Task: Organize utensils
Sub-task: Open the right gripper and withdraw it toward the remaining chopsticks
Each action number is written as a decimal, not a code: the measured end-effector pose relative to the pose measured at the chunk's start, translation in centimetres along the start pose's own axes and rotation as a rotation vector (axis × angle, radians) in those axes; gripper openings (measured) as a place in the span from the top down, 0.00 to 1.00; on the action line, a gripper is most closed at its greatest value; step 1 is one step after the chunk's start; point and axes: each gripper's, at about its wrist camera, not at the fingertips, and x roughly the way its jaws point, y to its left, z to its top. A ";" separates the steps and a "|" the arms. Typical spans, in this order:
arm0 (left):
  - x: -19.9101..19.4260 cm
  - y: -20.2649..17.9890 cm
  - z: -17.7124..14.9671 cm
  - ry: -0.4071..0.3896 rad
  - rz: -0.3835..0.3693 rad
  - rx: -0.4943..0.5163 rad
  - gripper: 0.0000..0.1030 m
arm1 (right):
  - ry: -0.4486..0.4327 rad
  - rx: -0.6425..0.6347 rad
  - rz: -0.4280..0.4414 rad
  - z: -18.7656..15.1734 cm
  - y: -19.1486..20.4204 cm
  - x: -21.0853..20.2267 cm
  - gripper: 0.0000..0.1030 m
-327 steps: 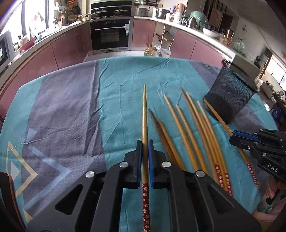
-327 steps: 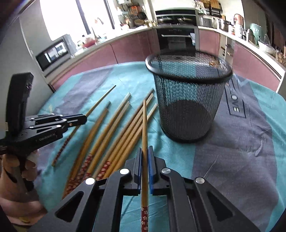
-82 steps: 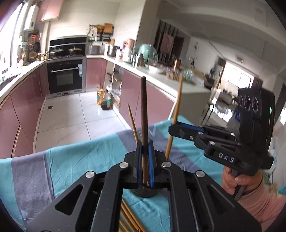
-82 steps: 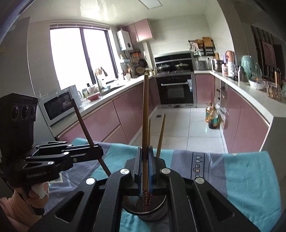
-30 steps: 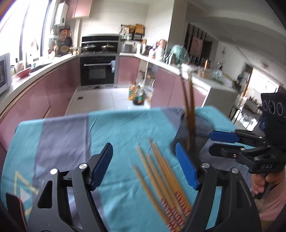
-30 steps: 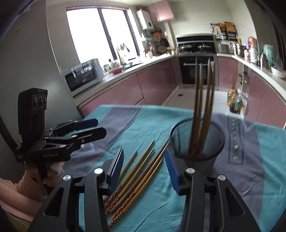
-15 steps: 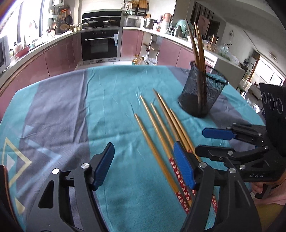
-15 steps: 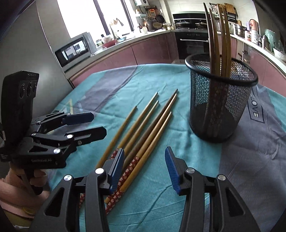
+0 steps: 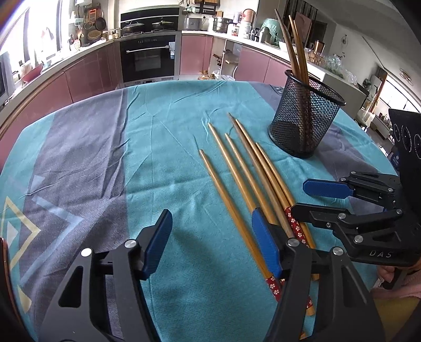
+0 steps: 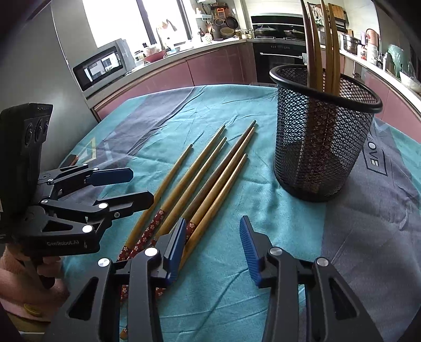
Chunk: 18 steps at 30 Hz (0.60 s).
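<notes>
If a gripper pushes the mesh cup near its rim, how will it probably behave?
The mesh cup is tall and looks light, so it would probably tip or slide on the cloth. The chopsticks standing high in it likely make it top-heavy.

Daylight fills both views, coming from the tall kitchen windows (image 10: 131, 23), whose panes are blown out to plain white. In the left wrist view the same glare washes the upper left corner. The teal and grey patterned tablecloth (image 9: 163, 163) is evenly lit, and soft, short shadows fall under the blue-padded black grippers and beside the black wire-mesh holder (image 10: 323, 147). The glossy black oven door (image 9: 148, 56) carries faint reflections. Focus is sharp across the table, with no motion blur. Fisheye distortion bends the pink cabinet fronts (image 9: 86, 76) and the counter line into curves, and dark vignetting rounds off every corner.
</notes>
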 end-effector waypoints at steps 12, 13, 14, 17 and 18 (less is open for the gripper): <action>0.9 -0.5 0.0 0.021 0.029 0.031 0.50 | 0.001 -0.013 -0.017 0.0 0.2 0.3 0.66; 0.9 -0.5 0.0 0.022 0.030 0.033 0.51 | 0.005 -0.014 -0.019 0.1 0.2 0.3 0.67; 0.9 -0.5 -0.1 0.022 0.031 0.035 0.52 | 0.007 -0.015 -0.022 0.1 0.1 0.3 0.69; 1.0 -0.4 -0.1 0.025 0.038 0.036 0.56 | 0.016 -0.025 -0.037 0.1 0.1 0.4 0.74; 1.0 -0.4 0.0 0.026 0.041 0.036 0.58 | 0.018 -0.029 -0.043 0.1 0.1 0.4 0.76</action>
